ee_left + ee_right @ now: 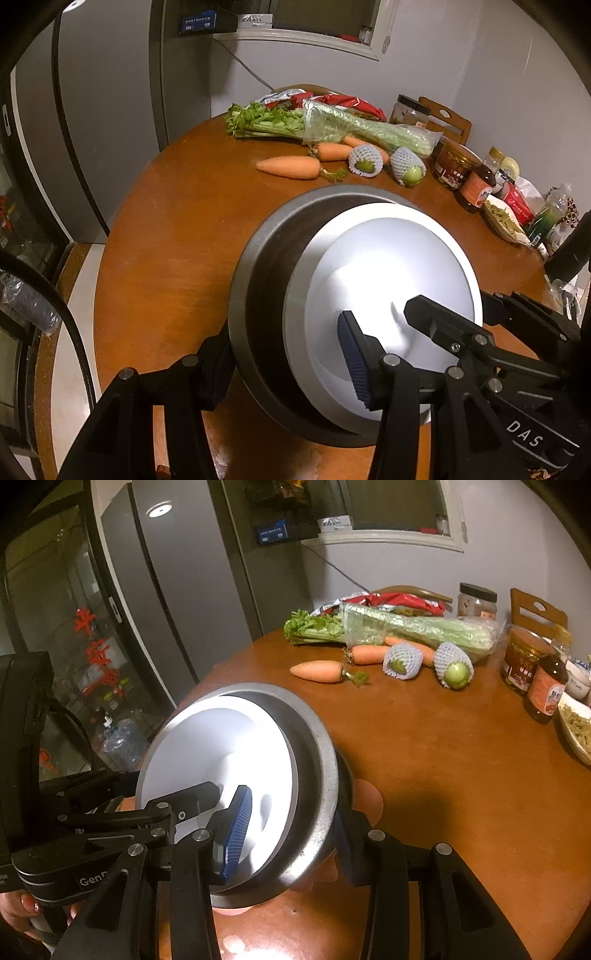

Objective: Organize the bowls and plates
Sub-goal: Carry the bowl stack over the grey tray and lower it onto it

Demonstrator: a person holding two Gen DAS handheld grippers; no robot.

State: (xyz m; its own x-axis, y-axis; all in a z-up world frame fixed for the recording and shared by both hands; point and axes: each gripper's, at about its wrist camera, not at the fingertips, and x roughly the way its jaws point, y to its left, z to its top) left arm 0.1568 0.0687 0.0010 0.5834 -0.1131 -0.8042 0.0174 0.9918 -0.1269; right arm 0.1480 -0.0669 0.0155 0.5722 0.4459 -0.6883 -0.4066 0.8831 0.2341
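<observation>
1. Round brown wooden worktop (166, 229) fills both views; a grey refrigerator (177, 602) stands beyond its far edge.
2. Grey metal bowl (258, 266), wide-rimmed, sits tilted at the near side of the worktop, its opening turned toward both cameras. Nested inside it is a white round bowl (388, 258), glaring under the light; the right wrist view shows the same pair, metal rim (317, 775) around the white one (207, 738).
3. Left gripper (288, 362): jaws straddle the near wall of the stacked bowls, the blue ribbed pad (354, 362) inside against the white bowl, the other finger outside the metal rim. Closed on the wall as far as can be seen.
4. Right gripper (291, 834): same arrangement from the other side, blue ribbed pad (236, 838) inside the white bowl, outer finger behind the metal rim. Jaws narrowed onto the wall; actual contact on the outer side is hidden.
5. Bagged bunch of green celery (332, 125) lies across the far side of the worktop, well apart from the bowls.
6. Three orange carrots (288, 168) lie just in front of the celery.
7. Two green fruits in white foam netting (365, 160) sit beside the carrots.
8. Jars and sauce bottles (476, 184) crowd the right edge.
</observation>
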